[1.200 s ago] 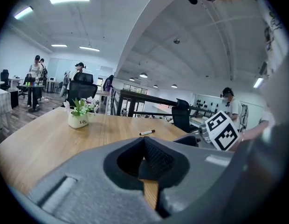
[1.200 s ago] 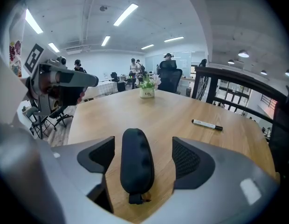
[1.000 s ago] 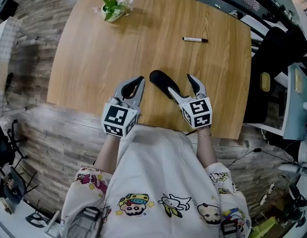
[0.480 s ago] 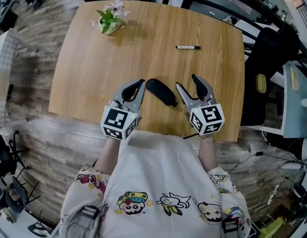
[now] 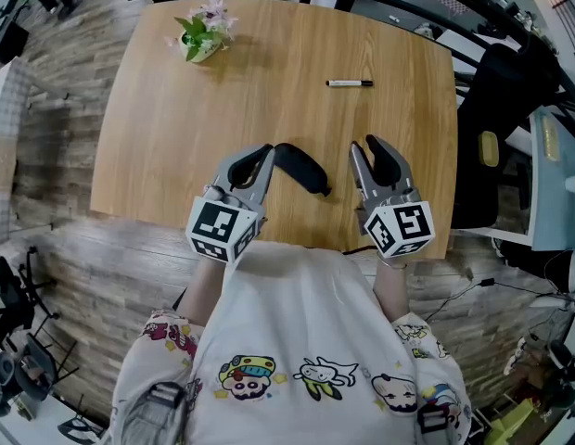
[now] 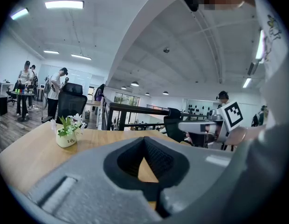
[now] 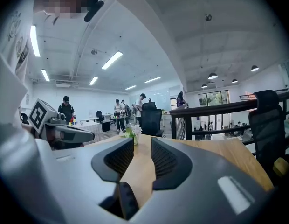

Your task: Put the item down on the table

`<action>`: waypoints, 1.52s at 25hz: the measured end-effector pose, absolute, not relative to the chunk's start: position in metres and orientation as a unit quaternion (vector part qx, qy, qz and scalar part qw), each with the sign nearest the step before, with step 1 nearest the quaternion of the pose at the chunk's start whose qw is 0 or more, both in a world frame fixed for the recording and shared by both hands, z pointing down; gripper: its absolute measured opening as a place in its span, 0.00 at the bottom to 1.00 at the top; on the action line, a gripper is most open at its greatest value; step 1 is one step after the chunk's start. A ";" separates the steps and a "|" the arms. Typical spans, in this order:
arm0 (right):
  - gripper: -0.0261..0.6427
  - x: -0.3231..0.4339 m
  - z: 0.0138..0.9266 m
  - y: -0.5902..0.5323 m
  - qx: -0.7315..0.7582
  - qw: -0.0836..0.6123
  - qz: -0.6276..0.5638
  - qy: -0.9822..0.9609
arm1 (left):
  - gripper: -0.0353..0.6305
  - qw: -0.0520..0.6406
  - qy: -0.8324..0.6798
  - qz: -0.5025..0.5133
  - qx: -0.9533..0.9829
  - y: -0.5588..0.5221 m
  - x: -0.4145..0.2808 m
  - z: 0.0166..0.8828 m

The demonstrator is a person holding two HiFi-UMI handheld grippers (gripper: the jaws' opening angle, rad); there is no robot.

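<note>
A black elongated item [image 5: 301, 167] lies flat on the wooden table [image 5: 176, 128], between my two grippers and touched by neither. My left gripper [image 5: 262, 151] rests just to the item's left; its fingertips meet, with only the hollow between the pads showing [image 6: 144, 141]. My right gripper [image 5: 364, 146] sits to the item's right, a short gap away. Its jaws are closing, and between them [image 7: 142, 143] I see only bare tabletop.
A small white pot of flowers [image 5: 202, 28] stands at the table's far left corner, and a marker pen [image 5: 349, 83] lies at the far right. A black chair [image 5: 510, 128] stands past the right edge. Several people stand far off in the gripper views.
My right gripper has drawn away from the black item to the right, and its jaws have narrowed. The item stays on the table. The left gripper has not moved.
</note>
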State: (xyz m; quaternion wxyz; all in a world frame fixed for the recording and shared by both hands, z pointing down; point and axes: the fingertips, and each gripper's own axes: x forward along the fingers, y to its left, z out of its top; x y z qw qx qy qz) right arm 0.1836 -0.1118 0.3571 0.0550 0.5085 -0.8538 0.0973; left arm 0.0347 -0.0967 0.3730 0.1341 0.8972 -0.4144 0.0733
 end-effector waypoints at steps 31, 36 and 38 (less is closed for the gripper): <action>0.05 0.200 0.365 -0.098 0.527 0.044 0.108 -0.842 | 0.05 0.144 -0.420 0.070 0.893 -0.096 0.028 0.379; 0.05 0.199 0.366 -0.098 0.527 0.044 0.110 -0.842 | 0.05 0.145 -0.422 0.072 0.892 -0.096 0.026 0.381; 0.05 0.199 0.366 -0.098 0.527 0.041 0.114 -0.841 | 0.05 0.145 -0.422 0.072 0.892 -0.096 0.026 0.381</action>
